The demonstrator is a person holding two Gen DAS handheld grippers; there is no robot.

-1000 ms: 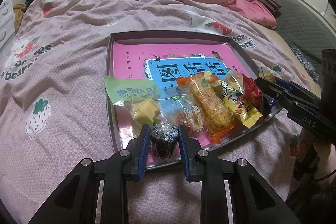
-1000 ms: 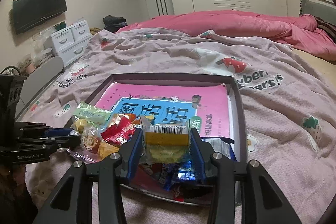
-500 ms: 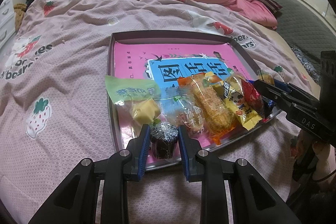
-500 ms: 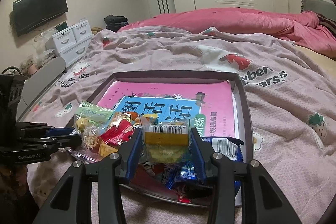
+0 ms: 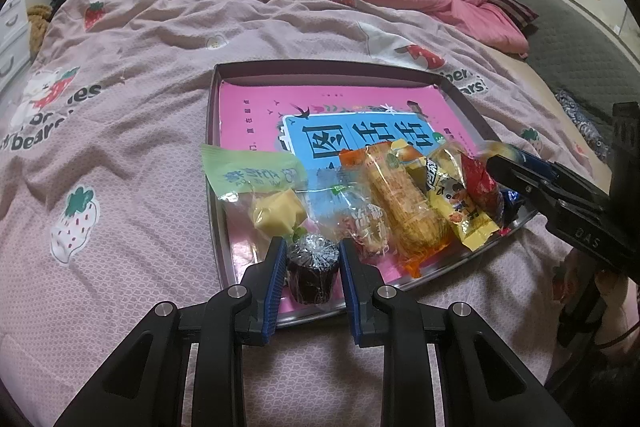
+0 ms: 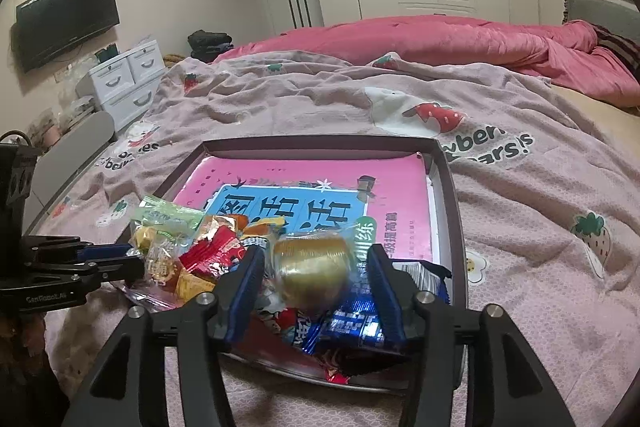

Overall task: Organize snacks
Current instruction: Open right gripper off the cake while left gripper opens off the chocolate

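A shallow metal tray (image 5: 212,131) lies on the bed with a pink book (image 5: 256,115) in it and several wrapped snacks across its near side. My left gripper (image 5: 313,259) is shut on a dark chocolate cupcake (image 5: 312,269) at the tray's near edge. My right gripper (image 6: 316,267) stands open over the tray's near right corner. A yellow wrapped cake (image 6: 310,273), blurred, lies loose between its pads, above blue packets (image 6: 352,319). The right gripper also shows at the right of the left wrist view (image 5: 504,167).
A green packet (image 5: 250,175), an orange cracker pack (image 5: 400,203) and a red packet (image 5: 478,183) lie in a row. The strawberry-print sheet (image 5: 120,107) surrounds the tray. A pink duvet (image 6: 440,39) lies behind. White drawers (image 6: 124,79) stand at left.
My right gripper has opened and the yellow cake has come loose from its pads, turned and dropping. The left gripper has stayed shut on the cupcake.
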